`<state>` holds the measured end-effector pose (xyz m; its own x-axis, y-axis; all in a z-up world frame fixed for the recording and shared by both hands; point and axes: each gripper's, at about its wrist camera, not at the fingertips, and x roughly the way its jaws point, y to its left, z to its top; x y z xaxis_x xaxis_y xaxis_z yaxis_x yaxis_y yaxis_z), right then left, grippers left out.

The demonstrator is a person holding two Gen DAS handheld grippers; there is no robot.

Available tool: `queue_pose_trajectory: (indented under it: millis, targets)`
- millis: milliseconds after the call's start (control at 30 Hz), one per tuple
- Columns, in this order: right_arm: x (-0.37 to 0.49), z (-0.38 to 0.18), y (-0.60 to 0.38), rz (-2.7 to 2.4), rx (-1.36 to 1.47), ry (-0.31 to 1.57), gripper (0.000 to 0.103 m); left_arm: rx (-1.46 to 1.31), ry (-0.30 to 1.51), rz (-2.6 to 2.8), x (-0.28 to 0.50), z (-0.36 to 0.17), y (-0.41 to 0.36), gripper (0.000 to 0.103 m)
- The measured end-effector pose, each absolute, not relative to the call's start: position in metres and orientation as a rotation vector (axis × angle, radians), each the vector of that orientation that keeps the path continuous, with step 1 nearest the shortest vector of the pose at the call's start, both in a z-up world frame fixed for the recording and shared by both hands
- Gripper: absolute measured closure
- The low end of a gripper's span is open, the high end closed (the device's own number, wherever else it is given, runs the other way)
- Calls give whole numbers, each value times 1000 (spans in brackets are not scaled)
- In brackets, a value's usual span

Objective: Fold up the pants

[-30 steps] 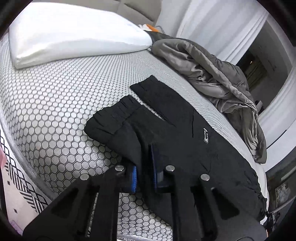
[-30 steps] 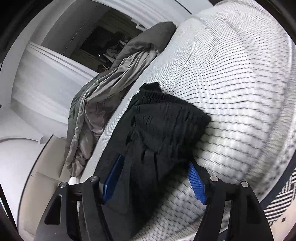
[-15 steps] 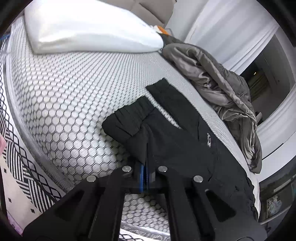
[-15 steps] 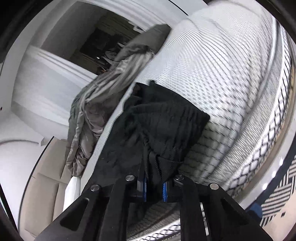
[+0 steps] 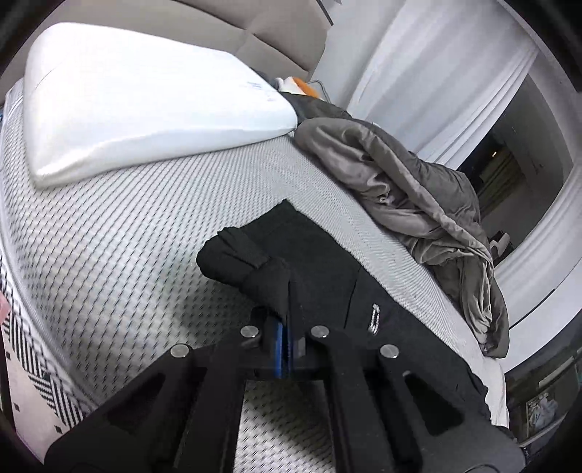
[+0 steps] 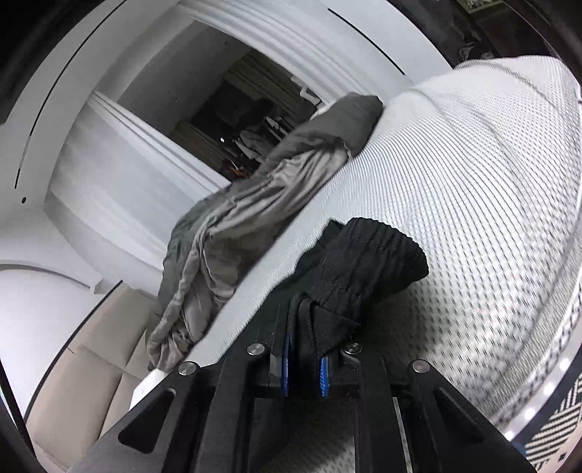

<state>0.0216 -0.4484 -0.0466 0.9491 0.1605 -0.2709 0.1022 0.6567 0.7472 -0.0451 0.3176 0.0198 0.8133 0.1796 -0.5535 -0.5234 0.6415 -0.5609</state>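
I'm in a bedroom at home: a bed (image 5: 152,225), white pillow (image 5: 145,102), crumpled grey duvet (image 5: 411,189) and padded headboard (image 5: 262,32).

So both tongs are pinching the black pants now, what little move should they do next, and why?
Probably carry the pinched edge across toward the grey crumpled blanket, folding the black fabric pants in half. The left tongs and right tongs are each shut on the near edge, which looks raised off the white patterned mattress, while the far half lies flat.
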Motion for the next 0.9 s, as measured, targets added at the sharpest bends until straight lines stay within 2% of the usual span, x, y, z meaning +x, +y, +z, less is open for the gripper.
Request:
queue_pose_trajectory:
  millis: [200, 400, 467, 533, 567, 600, 633, 667, 700, 833, 900]
  targets:
    - [72, -18, -449, 0, 793, 318, 92, -800, 496, 428, 6, 39, 334, 103]
    - [172, -6, -445, -60, 751, 387, 91, -723, 581, 481, 105, 41, 348, 103]
    - [217, -10, -440, -85, 711, 447, 88, -688, 635, 522, 135, 32, 351, 102]
    - [256, -21, -436, -116, 684, 523, 81, -693, 665, 518, 163, 21, 357, 97]
    - [270, -28, -435, -129, 681, 547, 80, -715, 654, 522, 173, 15, 362, 84]
    - [284, -37, -435, -141, 674, 584, 75, -717, 658, 534, 177, 9, 363, 64]
    - [291, -46, -436, -159, 681, 620, 73, -714, 671, 570, 182, 2, 364, 52]
    - [292, -53, -438, -164, 698, 632, 72, -706, 673, 610, 184, -1, 365, 32]
    - [291, -58, -439, -156, 709, 623, 67, -706, 663, 624, 183, -1, 366, 21]
    - [265, -62, -444, -182, 682, 557, 33, -700, 635, 628, 177, 5, 367, 20]
    - [250, -61, -447, -179, 678, 534, 31, -679, 629, 634, 168, 7, 362, 20]
